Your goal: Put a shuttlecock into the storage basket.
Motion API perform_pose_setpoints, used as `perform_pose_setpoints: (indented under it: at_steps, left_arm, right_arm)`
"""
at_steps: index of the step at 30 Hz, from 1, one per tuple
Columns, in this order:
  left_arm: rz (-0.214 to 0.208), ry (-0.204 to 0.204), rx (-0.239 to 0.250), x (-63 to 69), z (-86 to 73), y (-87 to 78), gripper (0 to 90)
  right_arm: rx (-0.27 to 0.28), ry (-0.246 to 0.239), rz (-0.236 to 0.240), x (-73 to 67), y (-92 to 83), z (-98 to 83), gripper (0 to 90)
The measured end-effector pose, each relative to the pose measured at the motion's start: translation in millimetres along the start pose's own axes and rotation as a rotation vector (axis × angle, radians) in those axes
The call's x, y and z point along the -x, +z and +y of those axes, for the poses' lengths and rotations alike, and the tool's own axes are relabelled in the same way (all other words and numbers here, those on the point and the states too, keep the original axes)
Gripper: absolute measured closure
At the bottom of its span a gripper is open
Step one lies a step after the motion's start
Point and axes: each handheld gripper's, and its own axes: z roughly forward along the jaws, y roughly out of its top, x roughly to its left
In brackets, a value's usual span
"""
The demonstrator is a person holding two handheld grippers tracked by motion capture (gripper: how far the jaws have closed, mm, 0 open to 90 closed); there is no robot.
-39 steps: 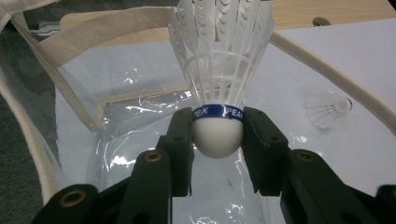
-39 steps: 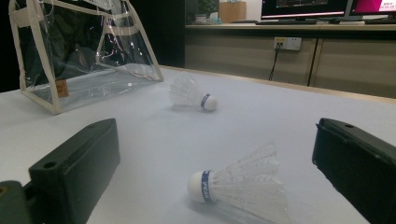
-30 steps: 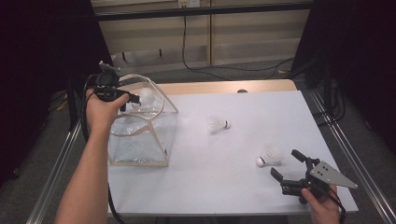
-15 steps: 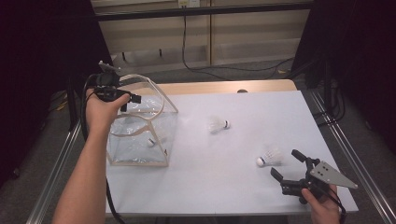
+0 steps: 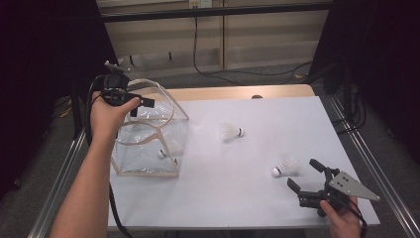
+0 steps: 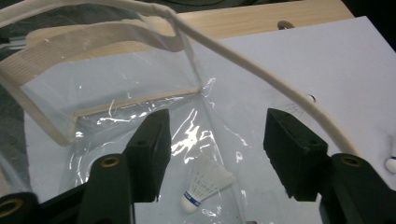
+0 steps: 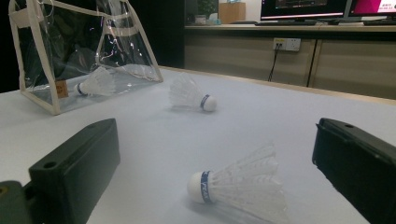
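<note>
A clear plastic bag with cream trim and handles stands on the left of the white table. My left gripper hovers over its open top. Its jaws have just been opening and are open with nothing between them. Below them a white shuttlecock lies on the bag's bottom. My right gripper rests open near the front right edge. A second shuttlecock lies on the table between its jaws, untouched. A third shuttlecock lies mid-table.
A wooden strip runs along the table's far edge. Metal rails flank both sides. Cables trail on the floor behind. One bag handle arches across the left gripper view, close to one jaw.
A shuttlecock now lies on the bag's bottom, where none lay a second ago. The left jaws stand wider apart. The right gripper has not moved.
</note>
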Motion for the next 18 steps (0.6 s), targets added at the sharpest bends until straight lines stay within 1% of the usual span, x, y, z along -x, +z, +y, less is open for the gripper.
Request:
perform_pose_setpoints:
  at_steps: [2, 4, 6, 10, 12, 16, 18]
  left_arm:
    - [-0.014, 0.009, -0.001, 3.9, 1.0, -1.2, 41.1]
    - [-0.026, 0.024, -0.002, 7.7, 2.1, -2.4, 39.1]
    - [-0.033, 0.03, 0.006, 11.4, 3.2, -3.5, 36.3]
    - [-0.056, 0.058, -0.001, 18.1, 5.2, -5.0, 33.8]
    - [-0.068, 0.063, -0.004, 21.8, 5.5, -5.1, 31.2]
    - [-0.087, 0.095, -0.008, 28.9, 6.1, -5.5, 30.3]
    - [-0.103, 0.102, -0.012, 32.5, 6.4, -5.5, 28.9]
  right_arm:
    - [0.0, 0.002, 0.0, -0.2, 0.1, 0.0, 0.6]
    - [-0.002, 0.0, 0.0, 0.0, -0.2, 0.1, 0.6]
    - [-0.001, 0.0, 0.0, 0.1, -0.2, 0.1, 0.7]
    - [-0.001, -0.001, 0.0, 0.0, -0.3, 0.2, 0.6]
    - [0.0, -0.002, -0.001, 0.3, -0.4, 0.1, 0.6]
    - [-0.001, -0.001, 0.0, 0.1, -0.2, 0.1, 0.6]
    - [-0.001, -0.001, 0.001, -0.1, -0.1, 0.1, 0.6]
